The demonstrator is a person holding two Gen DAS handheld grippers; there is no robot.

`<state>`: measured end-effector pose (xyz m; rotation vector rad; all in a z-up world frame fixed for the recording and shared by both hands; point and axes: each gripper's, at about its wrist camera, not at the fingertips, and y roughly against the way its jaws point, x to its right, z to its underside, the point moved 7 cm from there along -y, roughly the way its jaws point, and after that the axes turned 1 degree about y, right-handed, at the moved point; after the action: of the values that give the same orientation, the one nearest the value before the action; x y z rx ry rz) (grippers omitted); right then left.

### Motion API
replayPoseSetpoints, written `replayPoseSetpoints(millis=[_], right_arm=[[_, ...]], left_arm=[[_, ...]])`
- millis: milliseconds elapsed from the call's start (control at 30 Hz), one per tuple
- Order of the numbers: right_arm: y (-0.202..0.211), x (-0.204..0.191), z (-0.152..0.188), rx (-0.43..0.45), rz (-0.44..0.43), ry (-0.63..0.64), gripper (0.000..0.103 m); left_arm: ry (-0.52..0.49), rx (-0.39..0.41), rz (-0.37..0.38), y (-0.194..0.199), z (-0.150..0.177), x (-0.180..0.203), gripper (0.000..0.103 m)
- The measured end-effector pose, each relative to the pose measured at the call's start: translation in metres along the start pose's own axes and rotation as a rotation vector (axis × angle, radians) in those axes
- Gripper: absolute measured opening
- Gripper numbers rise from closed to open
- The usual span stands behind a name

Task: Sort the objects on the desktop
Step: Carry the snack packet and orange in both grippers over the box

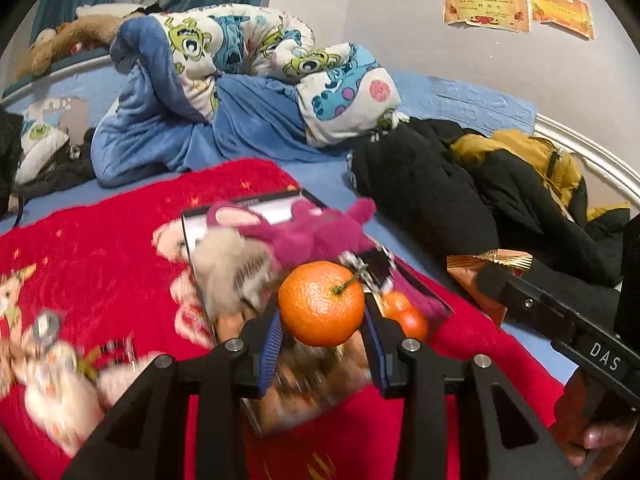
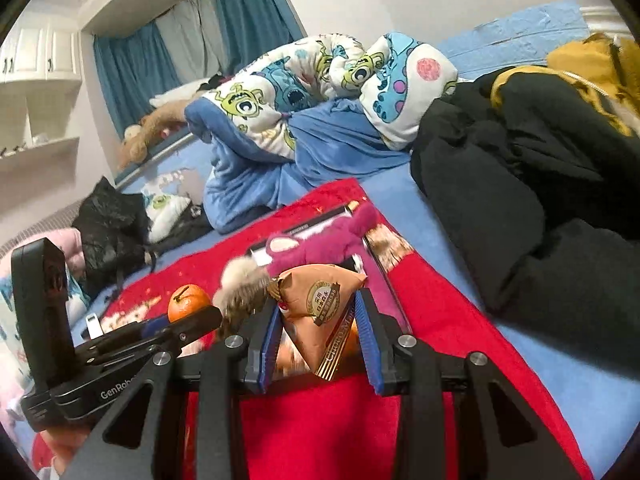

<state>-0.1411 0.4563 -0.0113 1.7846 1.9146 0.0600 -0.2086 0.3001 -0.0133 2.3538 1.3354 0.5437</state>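
My left gripper [image 1: 322, 320] is shut on an orange mandarin [image 1: 321, 303] with a green stem, held above a clear box [image 1: 200, 248] on the red blanket [image 1: 100, 248]. The box holds a pink plush toy [image 1: 304, 232], a beige fluffy thing [image 1: 228, 264] and another mandarin [image 1: 404, 312]. My right gripper [image 2: 318, 320] is shut on a brown snack packet [image 2: 320, 308] with a gold seal, also over the box [image 2: 384, 272]. The packet also shows in the left wrist view [image 1: 488, 276]. The held mandarin also shows in the right wrist view [image 2: 186, 302].
Small blurred items [image 1: 46, 328] lie on the red blanket at the left. A black coat [image 1: 440, 192] with a mustard jacket [image 1: 532, 156] lies to the right. A cartoon-print duvet [image 1: 240, 48] is heaped behind. A black bag [image 2: 108, 220] sits far left.
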Motion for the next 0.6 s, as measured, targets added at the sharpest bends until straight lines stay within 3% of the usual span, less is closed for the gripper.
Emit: replayPoseSetpoints(millis=[100, 233, 400, 600], right_arm=[[-0.025, 0.005, -0.016, 0.017, -0.020, -0.002, 0.035], [-0.057, 0.012, -0.028, 0.036, -0.063, -0.051, 0.035], [-0.082, 0.012, -0.017, 0.040, -0.095, -0.067, 0.035], [-0.080, 0.011, -0.002, 0.036, -0.102, -0.051, 0.035]], left_arm=[[-0.025, 0.038, -0.025, -0.015, -0.017, -0.005, 0.038], [0.018, 0.062, -0.021, -0.034, -0.025, -0.019, 0.038], [0.003, 0.056, -0.040, -0.052, -0.015, -0.028, 0.038], [0.016, 0.040, -0.047, -0.063, -0.005, -0.032, 0.038]])
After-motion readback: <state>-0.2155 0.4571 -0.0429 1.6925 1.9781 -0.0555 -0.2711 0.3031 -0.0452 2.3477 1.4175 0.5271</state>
